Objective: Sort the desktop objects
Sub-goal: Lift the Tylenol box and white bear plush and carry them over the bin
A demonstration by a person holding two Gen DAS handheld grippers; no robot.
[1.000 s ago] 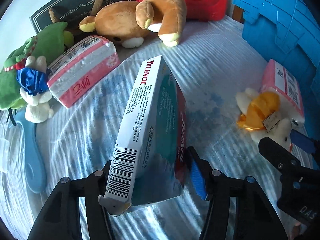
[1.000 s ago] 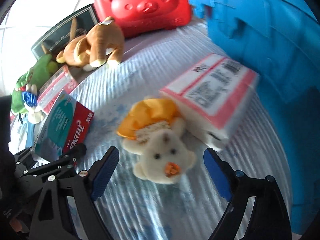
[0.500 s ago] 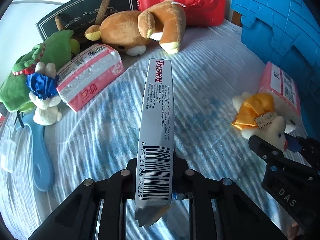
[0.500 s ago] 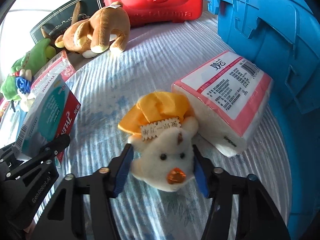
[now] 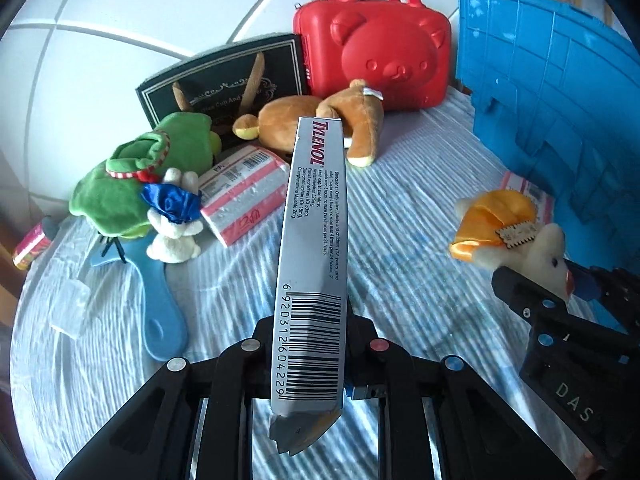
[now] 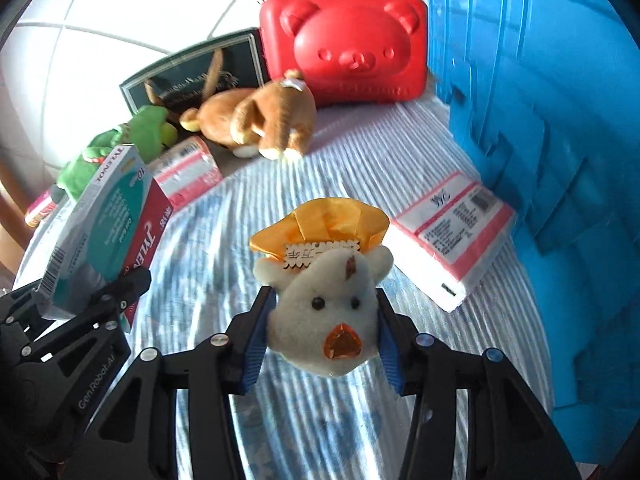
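My left gripper [image 5: 310, 354] is shut on a Tylenol box [image 5: 316, 248], held edge-up above the striped blue cloth [image 5: 400, 240]; the box also shows in the right wrist view [image 6: 108, 224]. My right gripper [image 6: 322, 332] is shut on a white plush duck with an orange hat [image 6: 324, 280], lifted off the cloth; it also shows in the left wrist view [image 5: 516, 228]. A brown plush bear [image 5: 316, 120], a green plush [image 5: 140, 176] and a small white plush with a blue bow [image 5: 174, 220] lie at the back left.
A red bear-shaped case [image 5: 376, 56] and a dark box [image 5: 224, 84] stand at the back. A large blue crate [image 6: 540, 120] fills the right side. Pink tissue packs lie at left [image 5: 244, 192] and beside the crate [image 6: 452, 232]. A blue hairbrush [image 5: 160, 300] lies left.
Both grippers closed, the left on the Tylenol box and the right on the plush duck, then lifted them up off the cloth. The box turned edge-on to the left camera.
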